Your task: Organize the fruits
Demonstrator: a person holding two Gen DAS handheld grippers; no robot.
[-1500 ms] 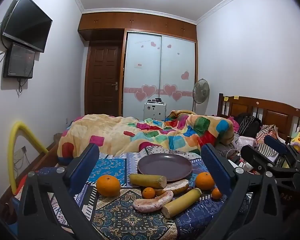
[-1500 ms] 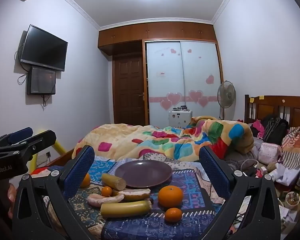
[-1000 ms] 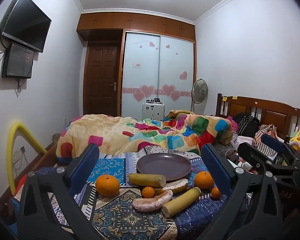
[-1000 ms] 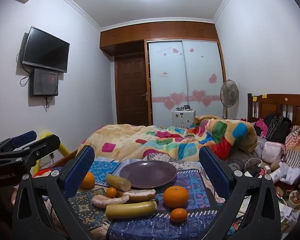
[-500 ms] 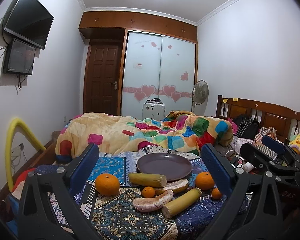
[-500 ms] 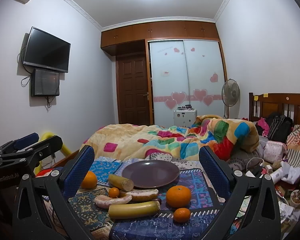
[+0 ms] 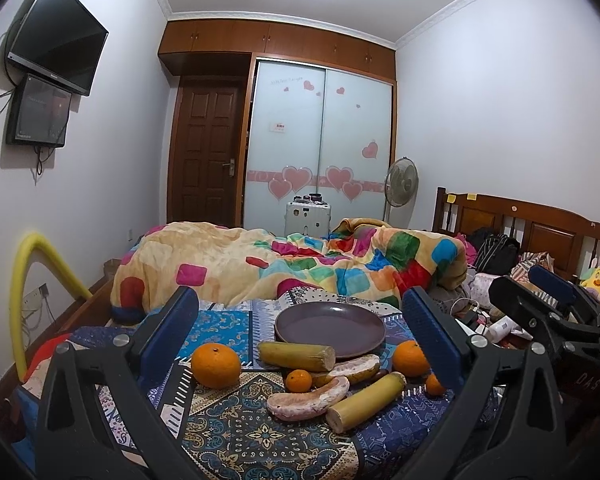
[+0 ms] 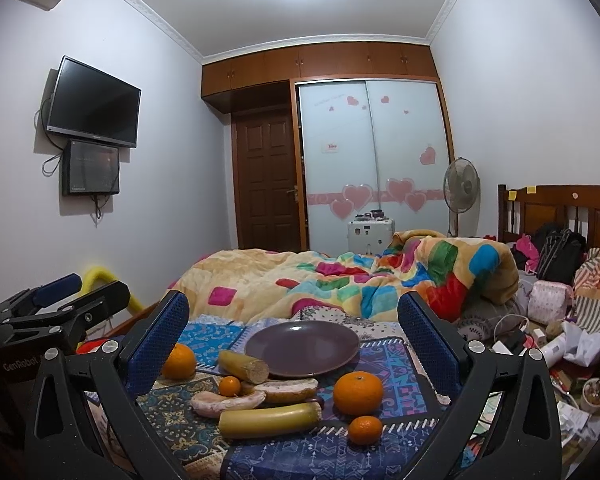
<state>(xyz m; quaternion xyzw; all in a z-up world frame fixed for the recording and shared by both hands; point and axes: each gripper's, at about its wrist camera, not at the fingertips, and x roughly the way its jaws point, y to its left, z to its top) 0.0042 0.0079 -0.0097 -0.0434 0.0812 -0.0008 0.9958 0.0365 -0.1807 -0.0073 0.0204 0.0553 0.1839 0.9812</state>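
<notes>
An empty purple plate [image 7: 330, 326] [image 8: 302, 346] sits on a patterned cloth on the bed. In front of it lie two yellow-green cane pieces [image 7: 296, 356] [image 8: 270, 420], two pinkish pomelo wedges [image 7: 308, 398] [image 8: 226, 402], two large oranges [image 7: 216, 365] [image 8: 358, 394] and two small tangerines [image 7: 299, 381] [image 8: 365, 429]. My left gripper [image 7: 300, 328] is open and empty, held above and before the fruit. My right gripper [image 8: 294, 332] is open and empty too, to the right of the left one.
A colourful patchwork quilt [image 7: 300, 264] lies behind the plate. Clutter of bags, cables and a cup [image 8: 560, 320] fills the right side by the wooden headboard [image 8: 560, 208]. A yellow foam tube [image 7: 24, 280] curves at the left. The patterned cloth [image 7: 236, 432] ends near me.
Both grippers have drifted slightly, so the scene shifts a little in each view. The fruit and plate have not moved, and both grippers stay open.
</notes>
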